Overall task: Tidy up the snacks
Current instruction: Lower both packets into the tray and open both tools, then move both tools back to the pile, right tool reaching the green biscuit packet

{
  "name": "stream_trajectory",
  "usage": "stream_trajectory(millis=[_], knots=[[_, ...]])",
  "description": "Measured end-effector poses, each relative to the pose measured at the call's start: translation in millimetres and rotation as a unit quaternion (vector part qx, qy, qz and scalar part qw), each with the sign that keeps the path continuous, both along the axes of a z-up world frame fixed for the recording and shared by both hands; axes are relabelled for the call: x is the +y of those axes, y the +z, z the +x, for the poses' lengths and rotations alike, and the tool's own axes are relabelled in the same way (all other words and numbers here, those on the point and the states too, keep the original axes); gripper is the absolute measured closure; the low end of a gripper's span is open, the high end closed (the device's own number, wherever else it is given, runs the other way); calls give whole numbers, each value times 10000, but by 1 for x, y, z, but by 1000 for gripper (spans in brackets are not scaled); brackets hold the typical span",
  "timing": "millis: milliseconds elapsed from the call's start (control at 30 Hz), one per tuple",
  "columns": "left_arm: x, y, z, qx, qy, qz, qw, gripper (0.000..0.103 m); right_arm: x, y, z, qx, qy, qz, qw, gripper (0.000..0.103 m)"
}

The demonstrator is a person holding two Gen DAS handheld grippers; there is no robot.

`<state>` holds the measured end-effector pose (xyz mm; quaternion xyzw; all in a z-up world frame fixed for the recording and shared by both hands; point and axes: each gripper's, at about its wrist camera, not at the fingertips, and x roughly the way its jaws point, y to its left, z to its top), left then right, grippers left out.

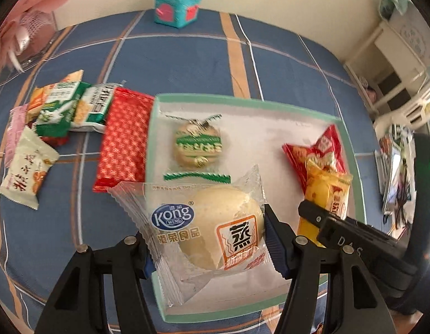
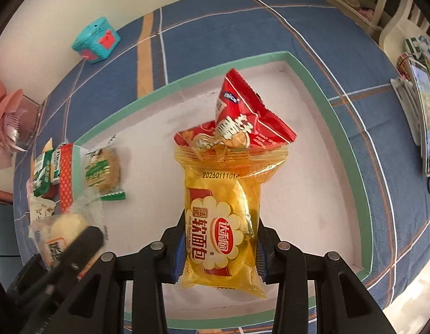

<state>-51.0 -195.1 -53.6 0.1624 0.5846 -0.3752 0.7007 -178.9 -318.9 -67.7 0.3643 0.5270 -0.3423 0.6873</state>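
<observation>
Blue plaid tablecloth [image 1: 187, 64] under green-rimmed white tray [image 1: 242, 100]. Over tray, left gripper [image 1: 205, 239] clamps clear-wrapped pale bun [image 1: 215, 228]; right gripper [image 2: 220, 245] clamps yellow bread packet [image 2: 223, 222].

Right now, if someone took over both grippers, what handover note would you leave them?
Left gripper: shut on the clear-wrapped steamed bun, held over the tray's near left corner.
Right gripper: shut on the yellow soft bread pack, held over the green-rimmed tray.
Done: a round green-label cake and a red snack bag lie in the tray.
Left: set down both held packs, then fetch the loose packets and the red patterned pack from the blue plaid cloth.
</observation>
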Motion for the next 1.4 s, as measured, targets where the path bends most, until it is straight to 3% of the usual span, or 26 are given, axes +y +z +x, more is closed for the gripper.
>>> stream_trajectory(millis=[233, 400, 567, 600, 633, 767, 900, 1133, 1400], knots=[[-2, -7, -5, 8, -83, 184, 9998, 33, -2, 4, 9, 34, -8, -38, 10000, 56], [4, 4, -1, 73, -50, 36, 10000, 31, -2, 18, 8, -99, -64, -171, 9998, 48], [17, 25, 13, -251, 229, -58, 9994, 30, 5, 38, 10, -314, -52, -381, 9988, 43], [21, 28, 18, -381, 352, -38, 9986, 24, 6, 40, 10, -338, -39, -423, 9985, 42], [27, 32, 25, -538, 518, -8, 9972, 18, 7, 42, 9, -354, -28, -463, 9983, 39], [54, 43, 51, -1102, 1132, 129, 9874, 18, 14, 43, 15, -340, 100, -651, 9972, 29], [74, 45, 70, -1484, 1562, 188, 9763, 9, 27, 42, 24, -420, 391, -791, 9952, 22], [101, 49, 99, -1665, 2035, 129, 9647, 9, 53, 55, 45, -546, 919, -1223, 9867, 0], [129, 50, 122, -1687, 2514, 269, 9527, 9, 81, 57, 75, -872, 1378, -1291, 9781, 0]])
